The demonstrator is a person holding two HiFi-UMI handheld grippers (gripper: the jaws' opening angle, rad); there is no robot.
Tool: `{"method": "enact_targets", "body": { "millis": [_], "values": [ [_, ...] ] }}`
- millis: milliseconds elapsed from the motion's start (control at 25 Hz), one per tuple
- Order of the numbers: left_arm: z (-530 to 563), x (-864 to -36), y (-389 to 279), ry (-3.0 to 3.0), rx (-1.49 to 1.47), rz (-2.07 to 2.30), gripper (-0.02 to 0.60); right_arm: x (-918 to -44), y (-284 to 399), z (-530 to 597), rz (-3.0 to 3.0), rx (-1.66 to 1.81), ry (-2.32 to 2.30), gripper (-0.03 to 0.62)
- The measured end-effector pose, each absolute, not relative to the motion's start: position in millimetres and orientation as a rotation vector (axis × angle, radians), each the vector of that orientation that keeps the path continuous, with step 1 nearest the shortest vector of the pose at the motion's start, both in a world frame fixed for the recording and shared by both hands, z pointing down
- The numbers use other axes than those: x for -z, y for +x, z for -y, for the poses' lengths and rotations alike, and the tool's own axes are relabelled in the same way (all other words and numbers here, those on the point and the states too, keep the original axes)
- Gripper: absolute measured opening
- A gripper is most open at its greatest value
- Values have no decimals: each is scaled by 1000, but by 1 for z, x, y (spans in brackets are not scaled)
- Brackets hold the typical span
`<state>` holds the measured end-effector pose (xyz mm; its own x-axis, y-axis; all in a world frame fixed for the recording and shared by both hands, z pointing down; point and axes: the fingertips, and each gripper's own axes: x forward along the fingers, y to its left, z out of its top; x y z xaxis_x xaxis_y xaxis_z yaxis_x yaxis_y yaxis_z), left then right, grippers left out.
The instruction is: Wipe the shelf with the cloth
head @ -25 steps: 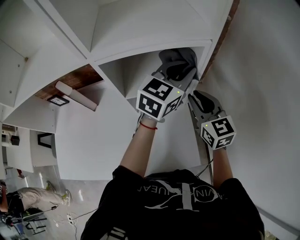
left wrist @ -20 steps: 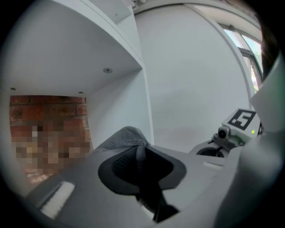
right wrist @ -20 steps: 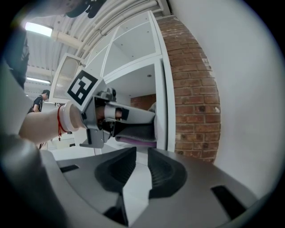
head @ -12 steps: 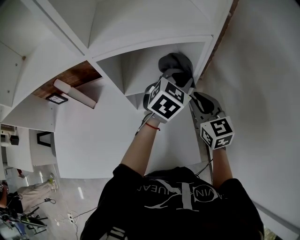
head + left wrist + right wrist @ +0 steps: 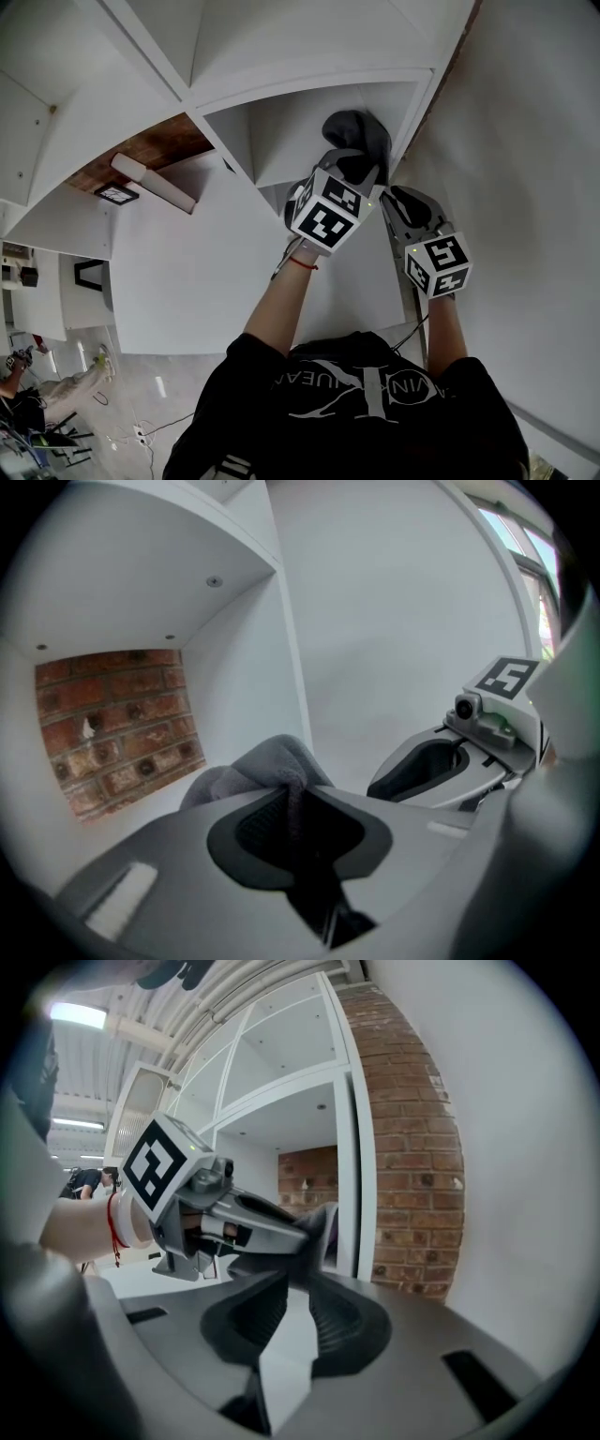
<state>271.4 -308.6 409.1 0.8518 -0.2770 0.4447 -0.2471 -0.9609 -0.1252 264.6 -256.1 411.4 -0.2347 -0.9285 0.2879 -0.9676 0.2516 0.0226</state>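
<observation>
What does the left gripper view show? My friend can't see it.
The left gripper pinches a bunched grey cloth in its jaws, inside a white shelf with a brick back wall. The right gripper sits to the right.

Item: shelf [image 5: 309, 82], white, built of boards and uprights that form open compartments.
Section described: compartment [image 5: 281, 131] at the unit's right end, seen from its open front.
Back: open, with a brick wall [image 5: 117, 719] showing through it.
Upper board, underside: plain white, with small round fixings [image 5: 215, 581] set into it.
Right upright [image 5: 345, 1162]: white and narrow, with the brick just beside it.
Contents: one grey cloth [image 5: 359, 131], bunched into a rounded lump at the compartment's right side, close by the right upright.
Contact: cannot tell whether the cloth rests on the lower board.
</observation>
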Motion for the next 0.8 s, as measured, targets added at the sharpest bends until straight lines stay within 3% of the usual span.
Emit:
{"method": "enact_targets", "body": {
  "millis": [800],
  "values": [
    [291,-365,122,-3044,347,-755,58,-385,200,265,2443,-164,1658,69]
  ]
}}
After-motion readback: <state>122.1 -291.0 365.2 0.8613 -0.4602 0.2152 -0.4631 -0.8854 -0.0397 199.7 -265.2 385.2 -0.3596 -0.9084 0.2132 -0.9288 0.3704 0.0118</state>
